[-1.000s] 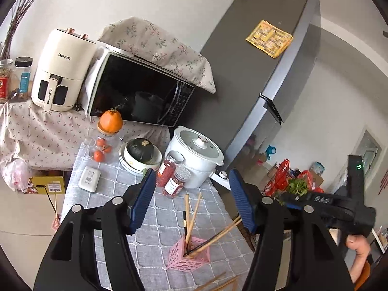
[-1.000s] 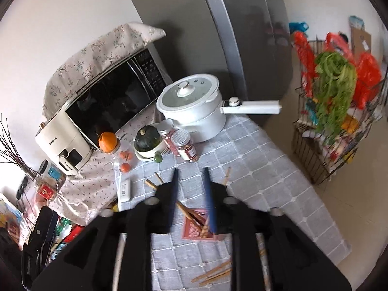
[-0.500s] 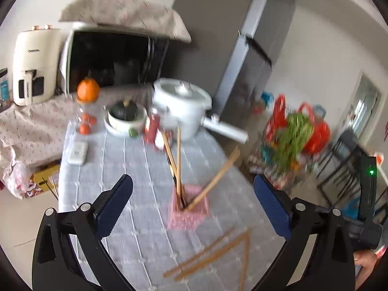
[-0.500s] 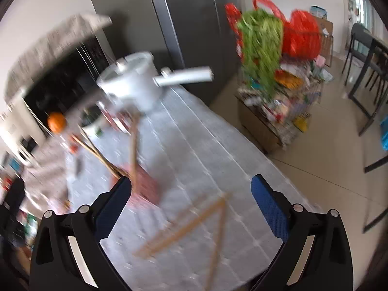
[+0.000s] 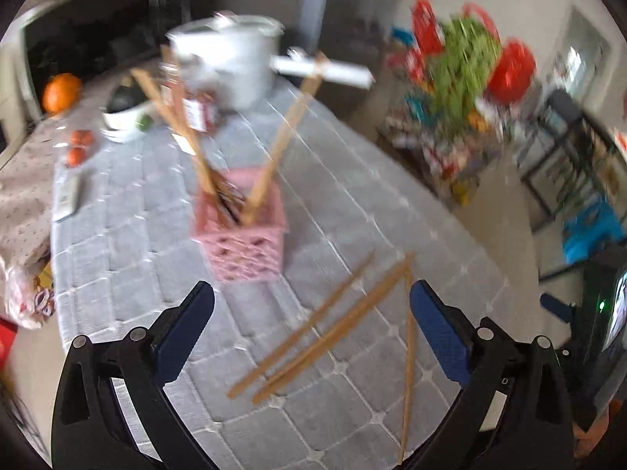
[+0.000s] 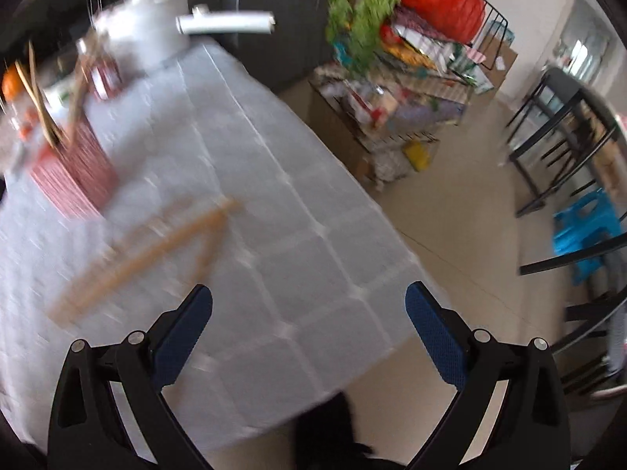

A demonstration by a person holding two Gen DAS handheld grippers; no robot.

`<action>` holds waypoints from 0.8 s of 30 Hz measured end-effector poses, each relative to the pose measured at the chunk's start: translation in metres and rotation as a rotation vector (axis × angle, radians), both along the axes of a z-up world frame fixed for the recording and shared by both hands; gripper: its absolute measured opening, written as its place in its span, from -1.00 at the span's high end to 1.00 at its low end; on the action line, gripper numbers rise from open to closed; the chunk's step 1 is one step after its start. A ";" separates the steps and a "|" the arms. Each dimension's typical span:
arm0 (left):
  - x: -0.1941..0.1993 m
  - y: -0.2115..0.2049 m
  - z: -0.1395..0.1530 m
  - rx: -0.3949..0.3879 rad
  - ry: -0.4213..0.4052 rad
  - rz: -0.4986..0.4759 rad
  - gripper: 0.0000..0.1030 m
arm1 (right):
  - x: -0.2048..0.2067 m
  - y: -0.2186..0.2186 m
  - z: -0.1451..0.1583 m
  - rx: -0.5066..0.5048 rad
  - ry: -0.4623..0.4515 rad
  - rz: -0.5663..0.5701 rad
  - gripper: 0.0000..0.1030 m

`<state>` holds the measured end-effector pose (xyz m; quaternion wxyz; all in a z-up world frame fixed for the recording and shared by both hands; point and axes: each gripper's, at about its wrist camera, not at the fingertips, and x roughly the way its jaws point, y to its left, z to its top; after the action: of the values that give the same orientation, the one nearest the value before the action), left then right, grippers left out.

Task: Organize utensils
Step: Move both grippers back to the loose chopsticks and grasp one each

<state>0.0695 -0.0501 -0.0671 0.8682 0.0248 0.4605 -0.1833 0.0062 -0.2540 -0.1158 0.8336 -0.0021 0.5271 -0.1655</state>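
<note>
A pink slotted holder (image 5: pixel 243 231) stands on the grey checked tablecloth (image 5: pixel 129 250) with several wooden chopsticks (image 5: pixel 282 137) leaning out of it. Three loose chopsticks (image 5: pixel 337 333) lie on the cloth in front of the holder. My left gripper (image 5: pixel 311 319) is wide open and empty just above them. My right gripper (image 6: pixel 309 321) is wide open and empty over the cloth's near right corner; the loose chopsticks (image 6: pixel 156 250) lie to its left and the holder (image 6: pixel 78 172) stands beyond. Both views are blurred.
A white pot (image 5: pixel 235 62) with a long handle, jars (image 5: pixel 196 109), a bowl with a squash (image 5: pixel 125 109) and an orange (image 5: pixel 60 92) stand at the table's far end. A rack with greens and red bags (image 6: pixel 399 39), black chairs (image 6: pixel 560 149) and a blue stool (image 6: pixel 588 231) stand right of the table.
Both grippers have opened wide and come down toward the table. The views have swung from the far wall to the loose chopsticks near the front edge.
</note>
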 end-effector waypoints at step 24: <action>0.098 -0.099 -0.115 0.252 0.348 -0.196 0.78 | 0.004 -0.047 -0.023 0.517 0.081 -0.107 -0.84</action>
<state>0.1680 -0.1494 -0.1824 0.7439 0.1456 0.6178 -0.2090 0.0106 -0.3011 -0.1391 0.7748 0.2322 0.5840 -0.0687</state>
